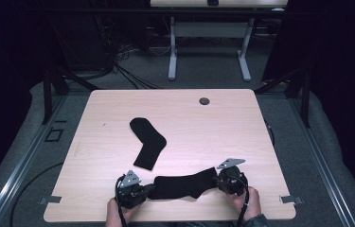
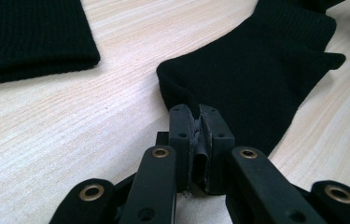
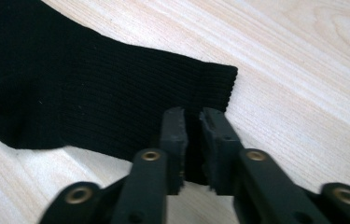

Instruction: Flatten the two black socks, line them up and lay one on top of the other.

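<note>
At the near edge of the light wood table (image 1: 118, 118): 1 black sock (image 1: 184, 185), laid flat and stretched crosswise between 2 grippers. Left gripper (image 1: 149, 190), jaws together, clamped on the toe end of this sock (image 2: 256, 84); fabric pinched into a small peak between the pads. Right gripper (image 1: 216, 182), jaws together, clamped on the ribbed cuff edge of the same sock (image 3: 93, 93); cloth seen between the pads in the right gripper view. Hands on both grippers at the table's near rim. At mid-table, well apart from the grippers: second black sock (image 1: 147, 140), bent at the heel, lying flat and untouched, its cuff (image 2: 28, 37) nearest the held sock. Toward the far edge: 1 round grey grommet (image 1: 204, 100).
</note>
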`<state>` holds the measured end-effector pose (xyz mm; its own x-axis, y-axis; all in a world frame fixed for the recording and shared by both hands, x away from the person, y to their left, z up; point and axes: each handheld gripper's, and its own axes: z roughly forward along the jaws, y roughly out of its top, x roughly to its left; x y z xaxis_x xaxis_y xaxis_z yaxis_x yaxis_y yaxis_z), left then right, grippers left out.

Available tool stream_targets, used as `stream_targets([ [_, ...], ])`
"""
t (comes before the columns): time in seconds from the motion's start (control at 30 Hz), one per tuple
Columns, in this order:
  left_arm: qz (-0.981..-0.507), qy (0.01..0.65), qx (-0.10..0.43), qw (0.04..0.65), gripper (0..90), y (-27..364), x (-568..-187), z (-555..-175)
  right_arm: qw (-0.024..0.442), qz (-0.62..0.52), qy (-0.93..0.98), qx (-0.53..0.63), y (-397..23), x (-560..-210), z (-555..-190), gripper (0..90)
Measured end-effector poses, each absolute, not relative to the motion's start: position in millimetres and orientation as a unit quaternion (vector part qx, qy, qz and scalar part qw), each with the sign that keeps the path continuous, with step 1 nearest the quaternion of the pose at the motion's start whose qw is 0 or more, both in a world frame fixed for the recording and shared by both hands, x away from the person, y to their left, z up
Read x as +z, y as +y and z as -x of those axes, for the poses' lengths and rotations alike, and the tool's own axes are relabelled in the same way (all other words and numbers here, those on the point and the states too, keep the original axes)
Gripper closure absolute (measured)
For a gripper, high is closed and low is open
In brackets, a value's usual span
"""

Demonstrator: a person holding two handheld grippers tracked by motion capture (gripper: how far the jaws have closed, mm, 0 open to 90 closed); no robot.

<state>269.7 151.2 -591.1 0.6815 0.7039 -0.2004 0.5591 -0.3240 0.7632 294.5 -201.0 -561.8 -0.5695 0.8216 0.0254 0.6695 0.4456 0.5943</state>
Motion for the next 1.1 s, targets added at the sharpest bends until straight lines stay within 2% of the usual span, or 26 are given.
stream_targets([
  [0.13,-0.802,0.404,0.083,0.433,84.4,155,-591,-267,0.128,-0.447,0.839,0.283,-205,-563,-292,88.3],
  [0.6,-0.811,0.404,0.085,0.415,83.9,159,-587,-247,0.122,-0.431,0.848,0.282,-206,-562,-268,88.6],
  [0.67,-0.812,0.409,0.088,0.407,76.6,160,-585,-248,0.121,-0.43,0.847,0.289,-206,-563,-267,88.1],
  [0.73,-0.804,0.423,0.097,0.405,60.2,163,-580,-249,0.116,-0.43,0.846,0.292,-206,-562,-268,84.8],
  [0.83,-0.797,0.438,0.116,0.399,44.2,166,-573,-249,0.12,-0.421,0.85,0.292,-204,-559,-268,78.1],
  [0.97,-0.802,0.438,0.133,0.383,33.8,162,-570,-252,0.137,-0.417,0.848,0.297,-204,-554,-266,72.1],
  [1.1,-0.818,0.433,0.156,0.345,29.9,154,-576,-260,0.143,-0.423,0.845,0.293,-203,-557,-271,71.8],
])
